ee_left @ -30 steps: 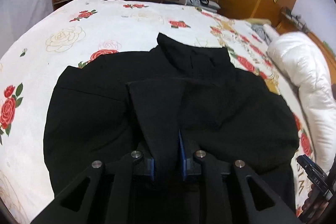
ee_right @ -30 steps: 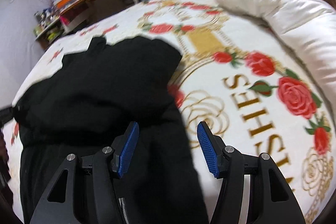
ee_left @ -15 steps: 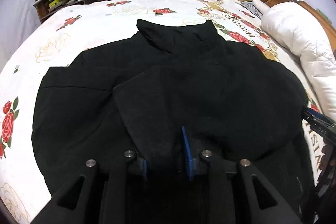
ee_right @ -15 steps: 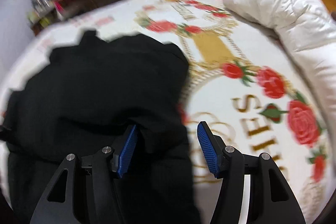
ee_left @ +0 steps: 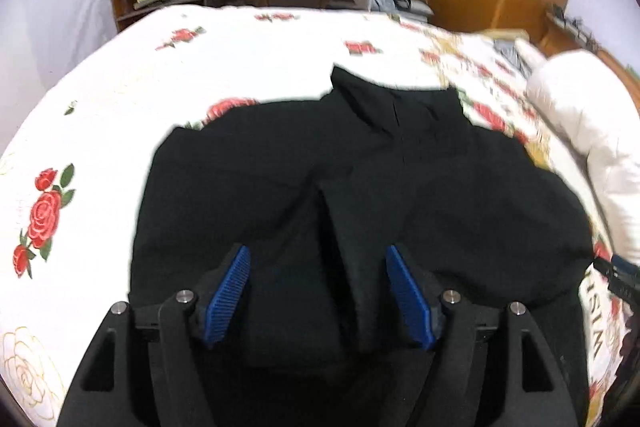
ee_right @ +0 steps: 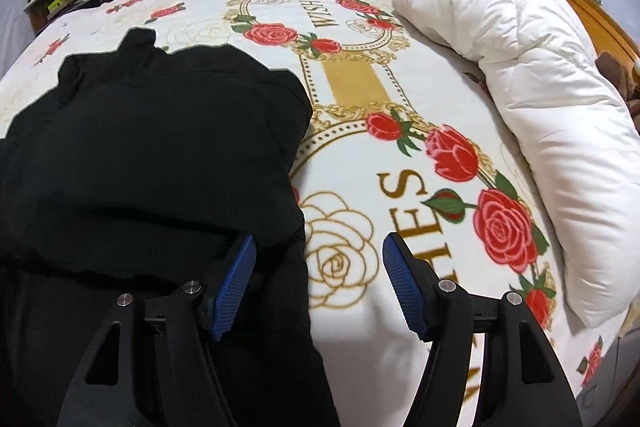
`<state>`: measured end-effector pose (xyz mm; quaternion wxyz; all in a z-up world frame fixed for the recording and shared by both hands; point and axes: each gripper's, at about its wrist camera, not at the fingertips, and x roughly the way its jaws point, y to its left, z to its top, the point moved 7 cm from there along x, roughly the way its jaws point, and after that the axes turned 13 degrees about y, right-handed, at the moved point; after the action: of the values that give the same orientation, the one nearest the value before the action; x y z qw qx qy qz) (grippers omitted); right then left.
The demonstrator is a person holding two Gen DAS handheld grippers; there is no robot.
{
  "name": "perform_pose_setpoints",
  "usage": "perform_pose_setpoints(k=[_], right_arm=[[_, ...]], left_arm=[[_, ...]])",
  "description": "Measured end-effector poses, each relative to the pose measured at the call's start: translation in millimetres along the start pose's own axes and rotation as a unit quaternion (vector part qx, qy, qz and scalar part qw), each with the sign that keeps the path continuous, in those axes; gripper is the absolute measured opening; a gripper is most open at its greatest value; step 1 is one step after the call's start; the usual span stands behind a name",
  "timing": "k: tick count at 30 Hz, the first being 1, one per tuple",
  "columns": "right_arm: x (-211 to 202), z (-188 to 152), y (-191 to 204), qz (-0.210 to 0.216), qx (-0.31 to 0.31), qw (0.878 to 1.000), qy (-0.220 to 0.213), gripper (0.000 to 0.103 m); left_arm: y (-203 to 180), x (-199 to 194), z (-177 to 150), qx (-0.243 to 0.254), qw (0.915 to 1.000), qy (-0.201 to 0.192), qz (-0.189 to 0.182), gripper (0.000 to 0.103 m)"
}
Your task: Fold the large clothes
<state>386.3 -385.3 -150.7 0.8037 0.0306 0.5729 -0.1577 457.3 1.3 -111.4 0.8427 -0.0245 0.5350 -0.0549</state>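
Both my tongs wide open, holding nothing: left tongs [ee_left: 318,291] over the black jacket [ee_left: 360,195], right tongs [ee_right: 318,281] at its edge. Jacket lies half-folded on bed [ee_right: 400,99]. Risk: bulky fold springs back, w/ nothing pinning it.

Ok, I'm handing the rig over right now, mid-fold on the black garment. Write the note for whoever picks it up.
Left claw: open, holding nothing, over the middle of the black garment.
Right claw: open, holding nothing, at the garment's right edge, partly over the floral bedspread.
Garment: lying on the bedspread, collar at the far end, a flap folded over its middle. White duvet lies bunched to the right.
Done: that flap appears folded in.
Left: probably fold the near end toward the collar and smooth it.
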Motion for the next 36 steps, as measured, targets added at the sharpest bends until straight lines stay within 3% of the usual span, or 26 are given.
perform_pose_setpoints(k=[5,9,13,15,16,18,22,27,32,36], right_arm=[[-40,11,10,0.105,0.029,0.992,-0.065,0.067],[-39,38,54,0.118,-0.024,0.989,-0.088,0.067],[-8,55,88,0.143,-0.063,0.985,-0.075,0.067],[20,57,92,0.117,-0.079,0.989,-0.046,0.067],[28,55,91,0.098,-0.084,0.991,-0.039,0.067],[46,52,81,0.071,-0.082,0.994,-0.028,0.067],[55,50,61,0.073,-0.057,0.995,-0.03,0.067],[57,45,63,0.043,-0.067,0.996,-0.038,0.067],[48,48,62,0.041,-0.058,0.997,-0.002,0.067],[-1,51,72,0.097,-0.057,0.992,-0.062,0.067]], left_arm=[[-13,-19,20,0.009,0.9993,-0.031,-0.018,0.073],[-50,5,31,0.049,0.9979,0.006,-0.042,0.073],[-72,47,30,0.066,0.9962,0.055,-0.018,0.073],[-71,65,26,0.078,0.9947,0.057,0.036,0.073],[-69,72,24,0.079,0.994,0.063,0.042,0.075],[-63,80,20,0.059,0.9956,0.068,0.024,0.077],[-43,90,13,0.016,0.9967,0.079,0.013,0.085],[-45,93,7,0.038,0.9959,0.07,0.043,0.091],[-41,81,4,0.009,0.9956,0.09,0.027,0.091],[-44,48,14,0.014,0.9991,0.04,0.004,0.091]])
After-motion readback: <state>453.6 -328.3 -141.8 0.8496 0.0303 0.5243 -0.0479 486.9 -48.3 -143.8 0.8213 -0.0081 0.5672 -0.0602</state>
